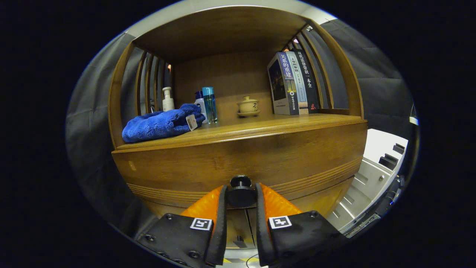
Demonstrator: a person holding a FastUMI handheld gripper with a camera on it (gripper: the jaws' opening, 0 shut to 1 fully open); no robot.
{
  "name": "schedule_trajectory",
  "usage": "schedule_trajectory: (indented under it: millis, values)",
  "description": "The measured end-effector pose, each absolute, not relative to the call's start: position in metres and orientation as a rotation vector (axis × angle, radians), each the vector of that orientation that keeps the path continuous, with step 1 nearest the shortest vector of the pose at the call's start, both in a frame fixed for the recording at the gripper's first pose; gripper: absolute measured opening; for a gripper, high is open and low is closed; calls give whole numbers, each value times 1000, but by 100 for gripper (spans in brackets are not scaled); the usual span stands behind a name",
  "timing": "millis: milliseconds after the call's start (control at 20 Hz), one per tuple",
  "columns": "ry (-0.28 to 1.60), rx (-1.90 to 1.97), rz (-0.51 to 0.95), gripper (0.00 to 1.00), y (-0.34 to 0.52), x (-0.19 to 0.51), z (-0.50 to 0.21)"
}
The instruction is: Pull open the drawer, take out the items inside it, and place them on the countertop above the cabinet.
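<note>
A wooden cabinet fills the scene, its drawer front point(238, 160) straight ahead of me and flush with the cabinet body. A round black knob point(241, 190) sticks out low on that front. My gripper point(241, 196) has a finger on each side of the knob and both press against it. Above the drawer runs the wooden countertop point(282, 124). The drawer's inside is hidden.
On the countertop lie a blue towel point(161, 124) at the left, a white pump bottle point(168, 99), a teal bottle point(209, 104), a small lidded teacup point(248, 106) and several upright books point(293, 83). White equipment point(375, 171) stands to the cabinet's right.
</note>
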State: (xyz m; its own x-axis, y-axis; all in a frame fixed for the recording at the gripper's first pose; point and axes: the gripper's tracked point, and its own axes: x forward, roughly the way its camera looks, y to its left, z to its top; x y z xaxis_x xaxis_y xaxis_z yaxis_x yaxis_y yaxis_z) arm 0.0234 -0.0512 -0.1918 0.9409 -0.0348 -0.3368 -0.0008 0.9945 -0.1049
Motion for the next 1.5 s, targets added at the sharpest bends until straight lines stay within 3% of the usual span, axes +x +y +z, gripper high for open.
schedule_trajectory:
  millis: [1500]
  values:
    - [478, -193, -28, 42, -49, -124, -175]
